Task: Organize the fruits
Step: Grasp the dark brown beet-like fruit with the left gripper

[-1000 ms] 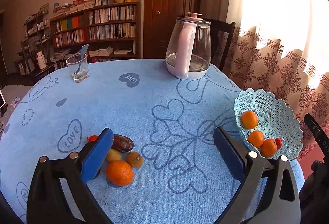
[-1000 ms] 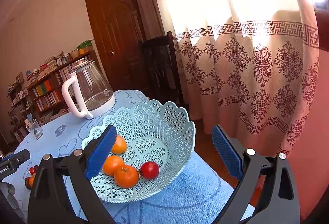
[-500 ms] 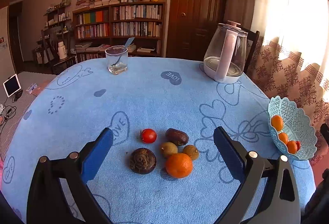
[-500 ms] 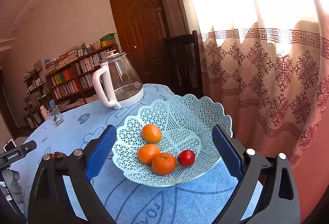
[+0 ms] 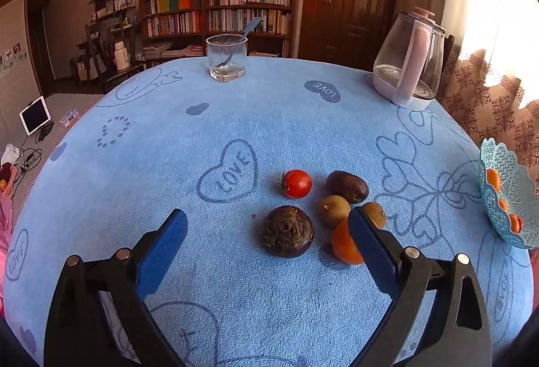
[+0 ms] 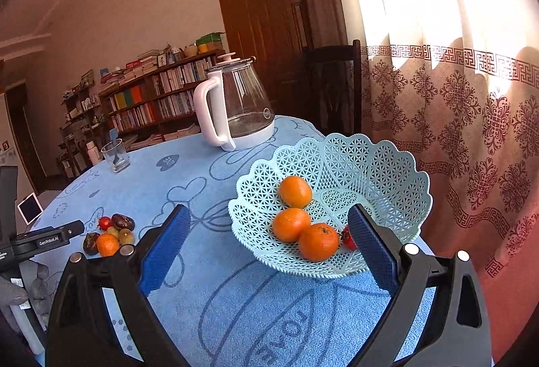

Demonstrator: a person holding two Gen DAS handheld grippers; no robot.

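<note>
A cluster of fruit lies on the blue tablecloth: a red tomato [image 5: 296, 184], a dark round fruit [image 5: 288, 231], a dark oval fruit [image 5: 347, 186], two brown kiwis [image 5: 333, 210] and an orange [image 5: 343, 245] partly behind my right finger. My left gripper [image 5: 267, 252] is open and empty, just short of the dark round fruit. The pale blue lattice basket [image 6: 370, 161] at the table's right edge holds three oranges [image 6: 291, 223] and a tomato [image 6: 348, 239]. My right gripper [image 6: 269, 247] is open and empty in front of it. The left gripper also shows in the right wrist view [image 6: 40, 240].
A glass with a spoon [image 5: 226, 57] stands at the far side of the table. A glass kettle with a white handle [image 5: 409, 63] stands at the far right. A patterned curtain [image 6: 454, 97] hangs past the table's right edge. A chair [image 6: 333, 87] stands behind the kettle.
The left gripper has swung left, from the basket side to face the fruit cluster, and come closer to it. The right gripper has turned left, so the basket sits further right.
</note>
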